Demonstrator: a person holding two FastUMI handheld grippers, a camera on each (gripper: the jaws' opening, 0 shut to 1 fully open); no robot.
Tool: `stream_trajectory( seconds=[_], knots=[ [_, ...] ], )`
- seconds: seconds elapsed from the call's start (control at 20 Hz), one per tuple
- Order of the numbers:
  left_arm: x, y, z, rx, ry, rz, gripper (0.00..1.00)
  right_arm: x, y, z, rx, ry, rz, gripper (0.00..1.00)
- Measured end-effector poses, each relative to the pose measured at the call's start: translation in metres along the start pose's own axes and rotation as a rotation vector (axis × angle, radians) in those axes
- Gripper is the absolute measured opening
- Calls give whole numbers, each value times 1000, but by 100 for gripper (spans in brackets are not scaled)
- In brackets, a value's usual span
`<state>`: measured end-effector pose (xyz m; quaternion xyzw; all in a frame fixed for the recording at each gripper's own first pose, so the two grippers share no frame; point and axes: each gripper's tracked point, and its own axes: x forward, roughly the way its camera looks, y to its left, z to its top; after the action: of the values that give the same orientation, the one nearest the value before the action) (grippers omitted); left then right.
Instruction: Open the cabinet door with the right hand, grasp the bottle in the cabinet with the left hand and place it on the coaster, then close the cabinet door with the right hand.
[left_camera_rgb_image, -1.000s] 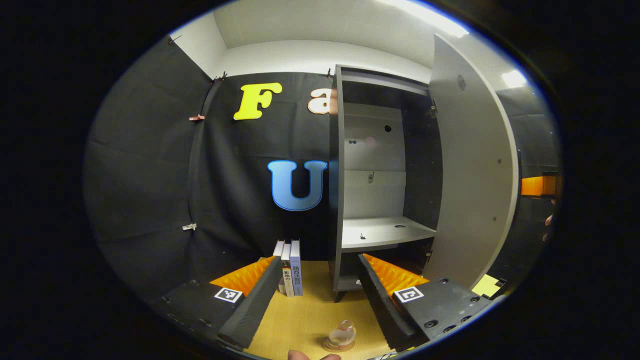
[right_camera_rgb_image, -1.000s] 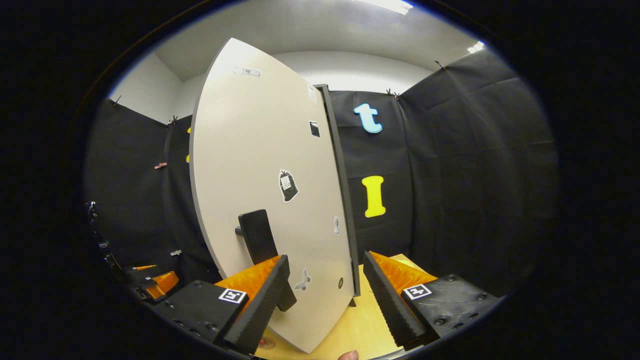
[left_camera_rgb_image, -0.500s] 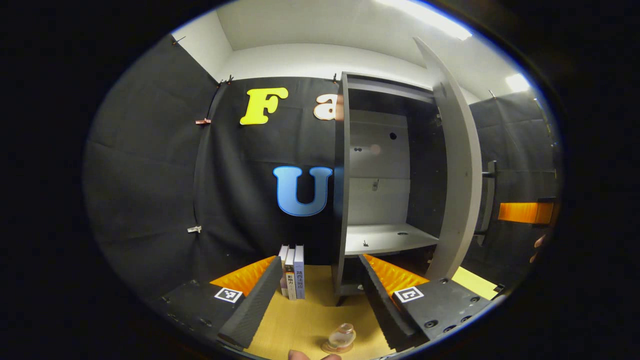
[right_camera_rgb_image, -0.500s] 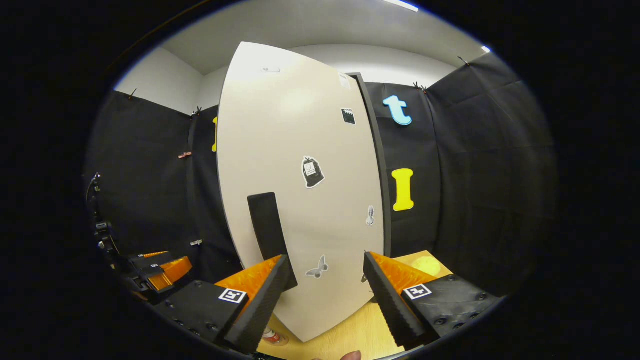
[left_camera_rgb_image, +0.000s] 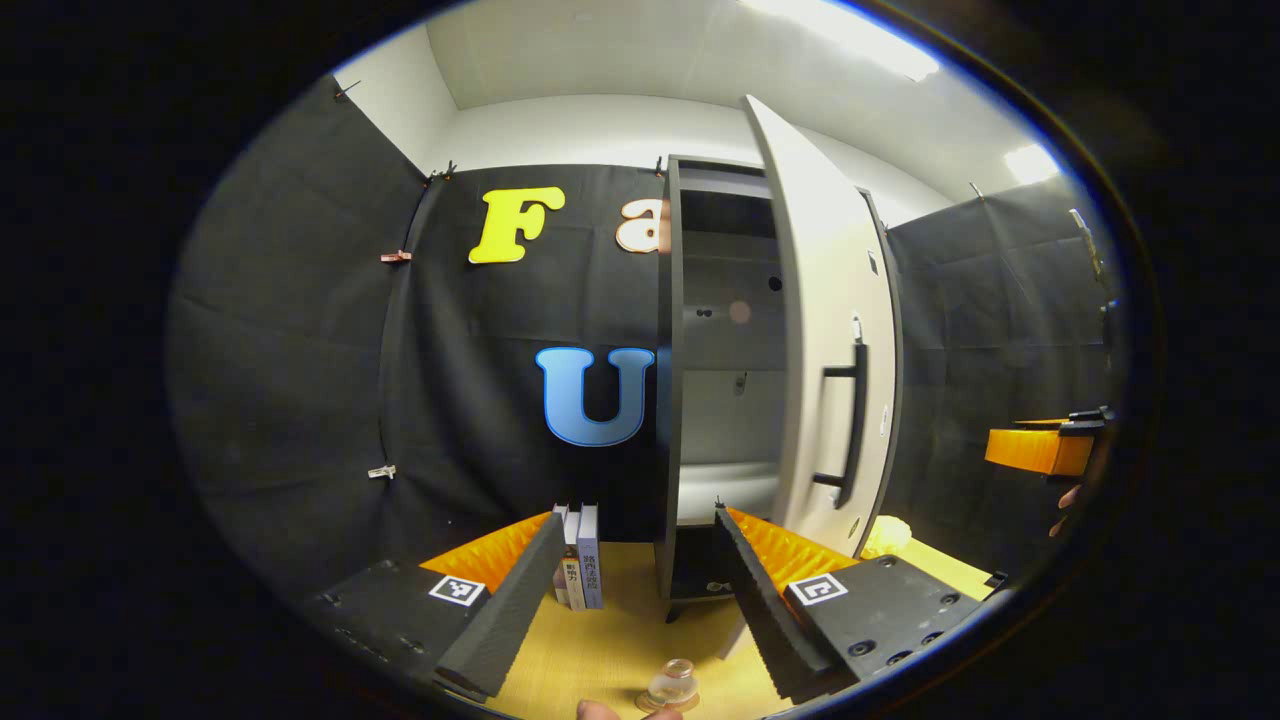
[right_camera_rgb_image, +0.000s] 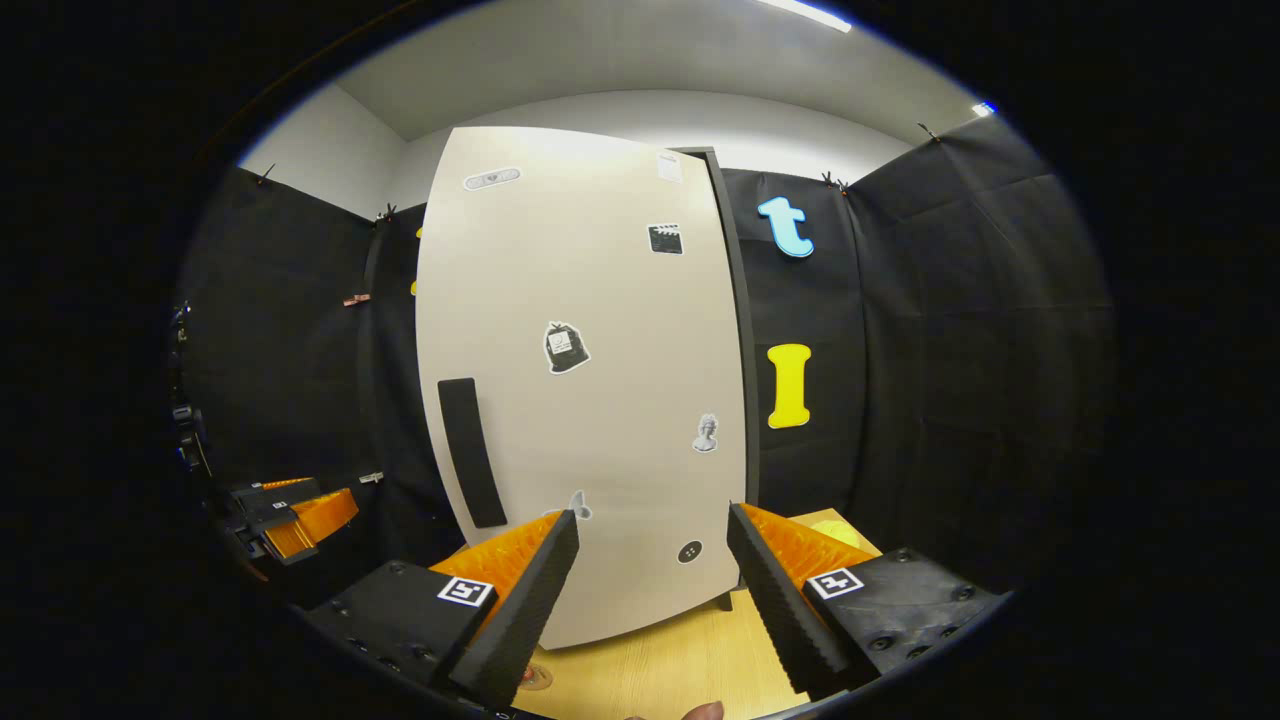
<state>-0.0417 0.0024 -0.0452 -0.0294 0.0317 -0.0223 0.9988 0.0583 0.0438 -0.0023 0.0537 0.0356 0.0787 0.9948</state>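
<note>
Swinging on its hinges, the cabinet door (right_camera_rgb_image: 585, 400) stood partly ajar, its pale face turned toward the right gripper (right_camera_rgb_image: 650, 590), whose jaws were spread wide with nothing between them and were not touching the panel. The left gripper (left_camera_rgb_image: 635, 600) was likewise parted and empty. The bottle (left_camera_rgb_image: 670, 685) — small, clear, probably glass — sat on the coaster (left_camera_rgb_image: 645, 703) on the wooden table (left_camera_rgb_image: 600, 640), near the lower edge of the left gripper view. The door looked stiff and light, likely to swing freely, so a push on the flat panel beside the black handle (right_camera_rgb_image: 470, 452) would probably serve — the handle itself offered the surest hold.
</note>
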Motion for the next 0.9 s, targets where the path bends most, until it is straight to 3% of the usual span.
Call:
stream_trajectory(
  seconds=[0.9],
  knots=[
    [0, -23, -2, 17, 3, -42, 95, -11, -30, -1, -19, 5, -75, 98]
  ],
)
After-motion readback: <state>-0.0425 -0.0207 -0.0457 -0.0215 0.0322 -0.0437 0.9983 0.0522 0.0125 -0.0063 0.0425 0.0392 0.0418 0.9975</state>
